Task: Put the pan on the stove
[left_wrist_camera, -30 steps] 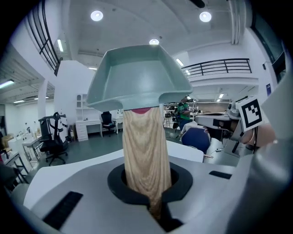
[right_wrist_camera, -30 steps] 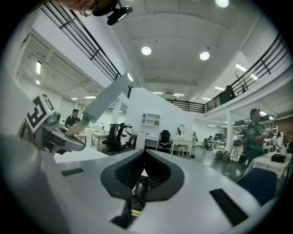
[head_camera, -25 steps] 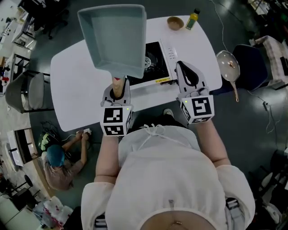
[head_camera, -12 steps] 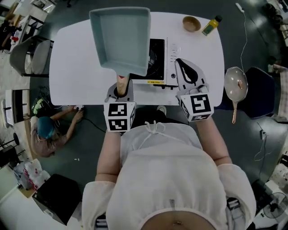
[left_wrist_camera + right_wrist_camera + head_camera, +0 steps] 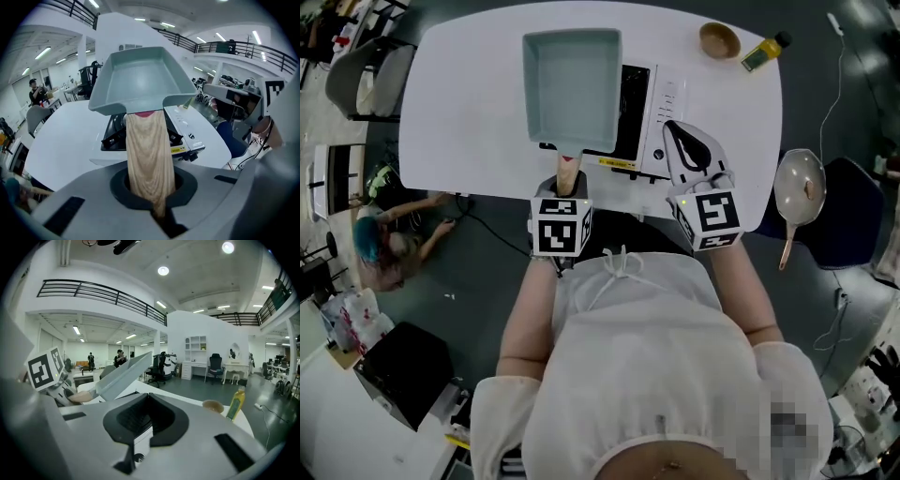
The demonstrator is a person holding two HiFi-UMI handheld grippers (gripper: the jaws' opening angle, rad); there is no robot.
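Note:
A grey-blue rectangular pan [image 5: 572,84] with a pale wooden handle [image 5: 567,169] hangs above the left part of the white stove [image 5: 654,103] with its black burner top. My left gripper [image 5: 566,185] is shut on the handle's end, at the table's near edge. In the left gripper view the pan [image 5: 140,79] tilts up over the stove [image 5: 183,138], its handle [image 5: 147,159] running down between my jaws. My right gripper [image 5: 674,131] hovers over the stove's right control panel, shut and holding nothing. From the right gripper view the pan [image 5: 124,371] shows edge-on at the left.
A wooden bowl [image 5: 719,39] and a yellow oil bottle [image 5: 766,52] stand at the far right of the white table [image 5: 459,112]. A round frying pan [image 5: 799,187] rests on a dark chair at the right. A person [image 5: 380,253] crouches on the floor at the left.
The pan has come down and moved right toward the stove, still in my left gripper. The right gripper has stayed by the stove's right side.

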